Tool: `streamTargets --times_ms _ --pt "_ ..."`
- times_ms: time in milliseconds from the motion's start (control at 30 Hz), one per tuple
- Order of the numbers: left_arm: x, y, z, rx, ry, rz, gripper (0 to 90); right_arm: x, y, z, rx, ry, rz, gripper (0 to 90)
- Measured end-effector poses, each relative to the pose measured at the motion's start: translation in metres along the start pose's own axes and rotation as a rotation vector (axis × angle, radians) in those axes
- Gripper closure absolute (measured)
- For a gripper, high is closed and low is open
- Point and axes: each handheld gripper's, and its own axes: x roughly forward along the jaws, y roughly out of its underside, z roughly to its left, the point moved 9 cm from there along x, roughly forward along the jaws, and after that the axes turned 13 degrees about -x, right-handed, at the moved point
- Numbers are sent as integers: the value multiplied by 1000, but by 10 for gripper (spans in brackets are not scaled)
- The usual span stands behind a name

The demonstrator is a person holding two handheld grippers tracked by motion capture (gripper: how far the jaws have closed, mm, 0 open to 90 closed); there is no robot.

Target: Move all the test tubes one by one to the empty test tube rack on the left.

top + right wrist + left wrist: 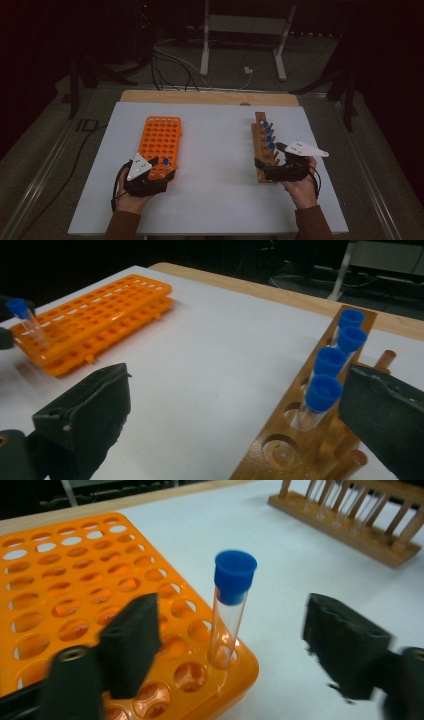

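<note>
Left gripper (227, 645) blurred, tube (231, 611) base hidden

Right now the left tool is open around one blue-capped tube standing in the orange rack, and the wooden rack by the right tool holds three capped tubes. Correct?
Not quite: the wooden rack holds four blue-capped tubes, as the right gripper view shows. The rest stands: the left tool is open around the single tube standing in the orange rack.
</note>
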Motion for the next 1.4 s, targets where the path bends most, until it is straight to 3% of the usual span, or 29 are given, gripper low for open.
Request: streamTargets --times_ms 200,400,700,933,1167,1400 --pt "-4 -7 0 -47 27 -41 21 4 6 -10 1 26 31 19" --pt "-9 -13 0 -61 28 -88 16 11 15 -21 10 55 78 107" --pt "-14 -18 -3 -57 34 -122 16 22 27 -31 7 99 120 468" --pt "-14 -18 -2 -65 33 -121 16 27 34 -32 0 107 148 659" --pt "-13 -18 -3 -63 31 -116 17 30 34 -34 4 124 163 762" --pt "-14 -18 -3 -63 31 -118 17 32 33 -35 -2 121 169 770"
